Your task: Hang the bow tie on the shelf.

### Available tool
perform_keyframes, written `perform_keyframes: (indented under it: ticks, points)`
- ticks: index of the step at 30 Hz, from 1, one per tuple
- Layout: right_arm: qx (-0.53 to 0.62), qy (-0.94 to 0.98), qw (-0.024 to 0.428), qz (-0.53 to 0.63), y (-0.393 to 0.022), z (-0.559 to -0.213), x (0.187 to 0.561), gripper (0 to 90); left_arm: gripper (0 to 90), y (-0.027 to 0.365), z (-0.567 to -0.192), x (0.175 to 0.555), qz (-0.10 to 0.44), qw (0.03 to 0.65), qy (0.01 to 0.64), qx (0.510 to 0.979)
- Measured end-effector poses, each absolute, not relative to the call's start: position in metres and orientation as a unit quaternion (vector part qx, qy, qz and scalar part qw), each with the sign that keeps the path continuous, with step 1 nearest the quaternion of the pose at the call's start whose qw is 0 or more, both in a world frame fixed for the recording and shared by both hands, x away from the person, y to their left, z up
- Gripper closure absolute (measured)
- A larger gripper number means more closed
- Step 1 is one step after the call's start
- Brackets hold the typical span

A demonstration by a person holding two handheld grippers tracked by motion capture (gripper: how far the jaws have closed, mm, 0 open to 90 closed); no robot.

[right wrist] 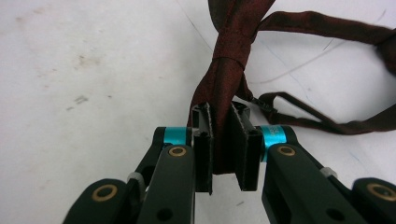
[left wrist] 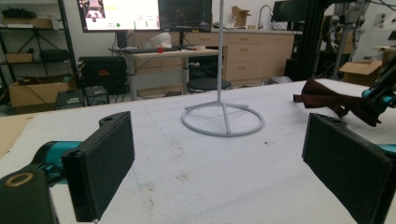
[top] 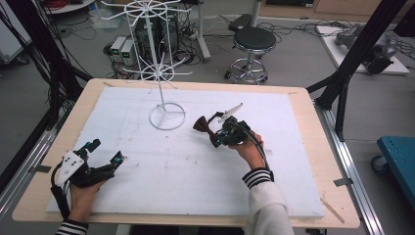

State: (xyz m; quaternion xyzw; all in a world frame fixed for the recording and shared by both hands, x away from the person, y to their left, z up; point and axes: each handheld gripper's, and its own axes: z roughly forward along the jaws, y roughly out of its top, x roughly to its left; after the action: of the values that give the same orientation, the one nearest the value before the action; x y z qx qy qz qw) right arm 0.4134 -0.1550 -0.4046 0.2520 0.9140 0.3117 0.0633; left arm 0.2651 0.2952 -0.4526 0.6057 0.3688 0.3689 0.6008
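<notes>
At the near left of the bench (top: pixel 298 161), the left claw (top: pixel 105 152) is held wide open over bare foam, nothing between its pads. Farther right, near the centre, a dark red bow tie (right wrist: pixel 229 70) is clamped in the closed right claw (right wrist: pixel 227 144), just short of the white wire stand (top: pixel 166 116).

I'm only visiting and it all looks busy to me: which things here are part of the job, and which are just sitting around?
In the job:
- dark red bow tie, pinched in the right tool
- white wire stand, likely where it goes
- left tool, open, waiting

Just lying about:
- stool
- cables on the floor
- blue cart
</notes>
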Motion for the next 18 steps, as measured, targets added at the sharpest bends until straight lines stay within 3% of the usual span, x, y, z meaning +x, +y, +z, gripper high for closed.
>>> perform_keyframes:
  ticks: [11,18]
  points:
    - [0.202,0.906,0.070,0.365,-0.157,-0.380,0.394,80.7,9.7,0.298,-0.450,0.268,0.365,0.595,0.374,0.611]
    - [0.173,0.902,0.081,0.388,-0.155,-0.368,0.381,80.6,9.6,0.299,-0.438,0.271,0.319,0.616,0.367,0.619]
